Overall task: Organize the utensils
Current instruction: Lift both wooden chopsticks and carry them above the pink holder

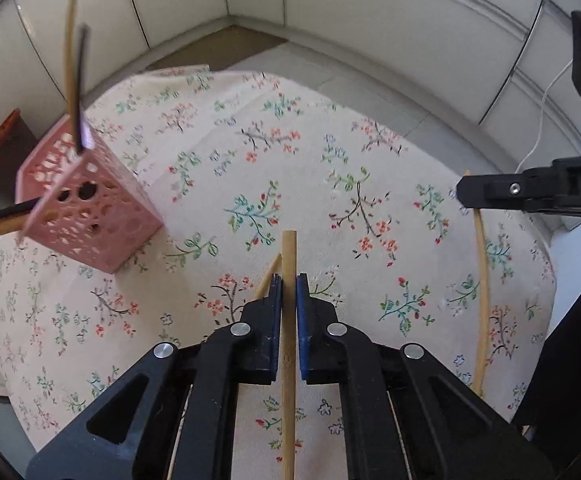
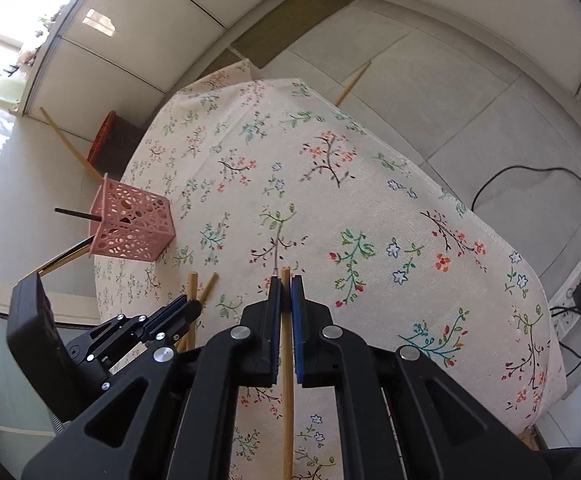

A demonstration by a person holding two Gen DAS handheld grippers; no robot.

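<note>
Handling-wise these chopsticks look like bamboo: light, stiff, thin and round, so they'll want to roll or pivot between flat pads if you pinch them at one point. I'd say grab near the thick end, with a bit of stick poking past the pads, which is pretty much how both are taken here.

Left gripper (image 1: 289, 280): fingers closed down almost all the way on a chopstick (image 1: 289, 340) that runs straight up the middle between the blue pads, blunt end sticking out just past the tips. A second stick (image 1: 268, 276) pokes out at an angle just beside the left pad. It's outside the pads as far as I can see, so I can't tell whether it's caught or only lying under there.

Right gripper (image 2: 286, 280): also clamped nearly shut, on its own chopstick (image 2: 286, 360), tip barely clearing the pads. From the left camera that stick (image 1: 481, 280) hangs long below the fingers over the desk (image 1: 330, 160).

Pink holder (image 1: 86, 200) stands tipped-looking (fisheye, probably) near the far left edge of the flowery cloth, well apart from both grippers. It already has a pale stick and a dark one standing in it, and more handles jut out past its side.

My guess for the next bit: carry them over and drop them in tip-down. Main risk is the stick swinging in the grip on the way.
</note>
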